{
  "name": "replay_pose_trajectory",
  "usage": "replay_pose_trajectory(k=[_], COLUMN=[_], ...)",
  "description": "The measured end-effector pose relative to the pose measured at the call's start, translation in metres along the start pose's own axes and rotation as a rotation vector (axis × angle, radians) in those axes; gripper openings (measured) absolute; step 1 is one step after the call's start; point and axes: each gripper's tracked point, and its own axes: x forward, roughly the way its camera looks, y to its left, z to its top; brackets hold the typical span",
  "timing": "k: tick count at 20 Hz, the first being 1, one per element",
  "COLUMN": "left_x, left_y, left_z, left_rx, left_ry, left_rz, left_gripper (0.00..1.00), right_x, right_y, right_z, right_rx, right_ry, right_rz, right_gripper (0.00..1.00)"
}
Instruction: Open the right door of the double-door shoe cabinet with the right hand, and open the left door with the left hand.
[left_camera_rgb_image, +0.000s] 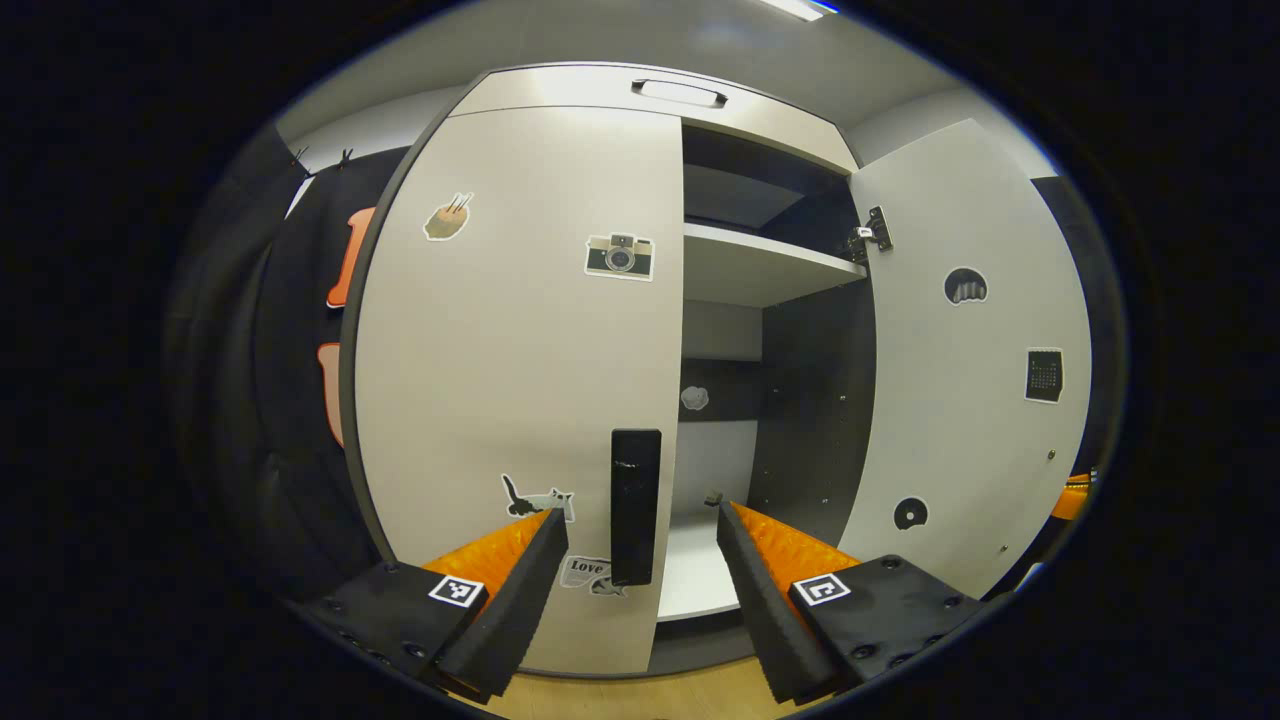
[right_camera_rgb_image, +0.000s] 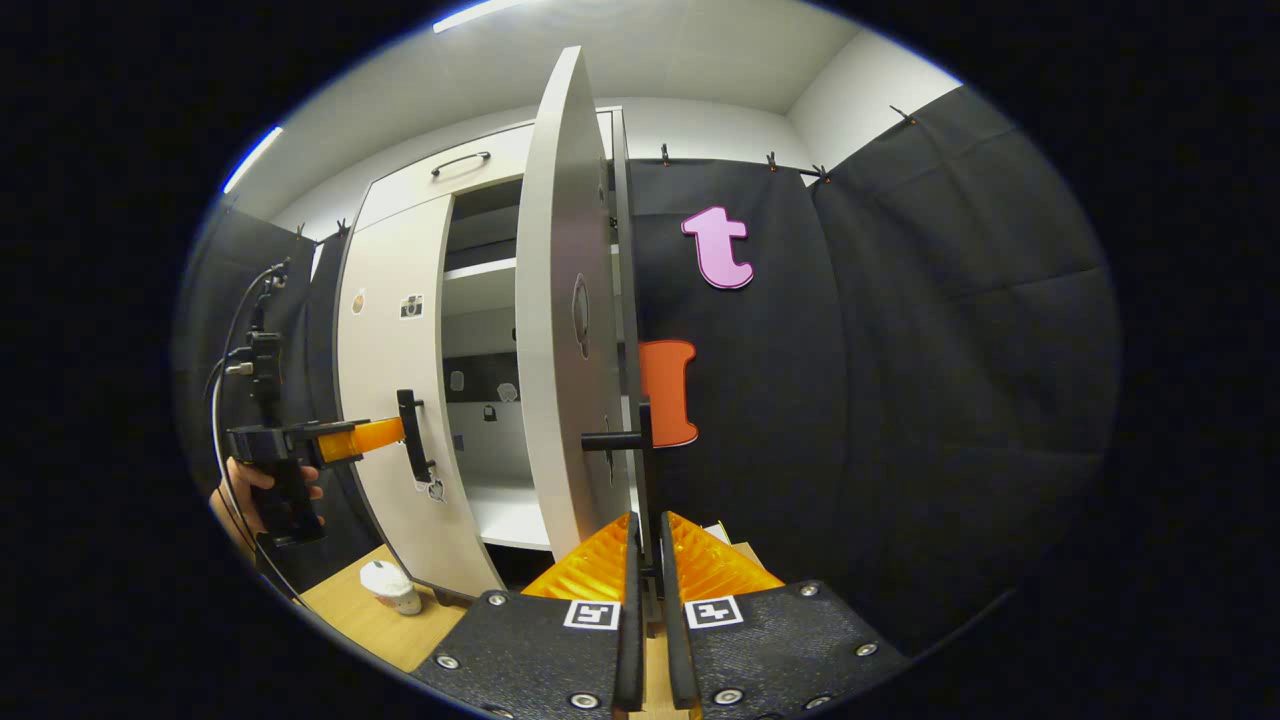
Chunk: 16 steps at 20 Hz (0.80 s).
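In the left gripper view, the shoe cabinet (left_camera_rgb_image: 640, 90) stands straight ahead, pale grey with a dark inside and two doors. The left door (left_camera_rgb_image: 520, 340) is closed and carries several stickers and one black handle (left_camera_rgb_image: 635, 505). The right door (left_camera_rgb_image: 965, 350) is swung open and shows three dark stickers. One shelf (left_camera_rgb_image: 760, 265) crosses the inside. The left gripper (left_camera_rgb_image: 640, 535) is released, its fingers spread on both sides of the handle without touching it.

In the right gripper view, the right door (right_camera_rgb_image: 560, 330) stands edge-on. The right gripper (right_camera_rgb_image: 645, 545) is clenched on the right door handle (right_camera_rgb_image: 645, 470). One white cup (right_camera_rgb_image: 390, 587) stands on the wooden floor (right_camera_rgb_image: 360, 620).
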Motion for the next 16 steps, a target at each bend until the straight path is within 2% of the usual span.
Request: replay_pose_trajectory(k=[1,2,3,7,8,9,11,13,14,16], left_x=[0.005,0.009,0.014,0.030,0.035,0.039,0.046,0.053,0.057,0.061], left_y=[0.000,0.000,0.001,-0.001,0.002,0.006,0.002,0.008,0.018,0.030], left_z=[-0.003,-0.005,-0.007,-0.015,-0.018,-0.020,-0.028,-0.033,-0.034,-0.039], left_rx=[-0.002,0.003,0.005,0.011,0.010,0.004,-0.023,-0.016,0.005,0.021], left_ry=[0.008,0.014,0.018,0.032,0.034,0.032,0.046,0.058,0.050,0.063], left_rz=[-0.001,0.003,0.006,0.016,0.032,0.055,0.050,0.088,0.131,0.182], left_gripper=[0.97,0.96,0.96,0.95,0.95,0.97,0.98,0.94,0.94,0.92], right_x=[-0.005,-0.011,-0.017,-0.034,-0.036,-0.038,-0.040,-0.042,-0.041,-0.039], right_y=[-0.006,-0.010,-0.019,-0.052,-0.056,-0.060,-0.065,-0.070,-0.070,-0.071], right_z=[0.001,0.004,0.008,0.011,0.011,0.013,0.013,0.008,0.007,0.003], right_rx=[0.013,0.020,0.018,-0.006,-0.005,-0.005,-0.013,-0.019,-0.017,-0.013], right_ry=[-0.002,-0.013,-0.025,-0.027,-0.028,-0.033,-0.037,-0.023,-0.020,-0.014], right_rz=[-0.010,-0.020,-0.040,-0.137,-0.154,-0.167,-0.185,-0.195,-0.196,-0.201], right_gripper=[0.10,0.19,0.12,0.18,0.24,0.24,0.41,0.56,0.50,0.60])
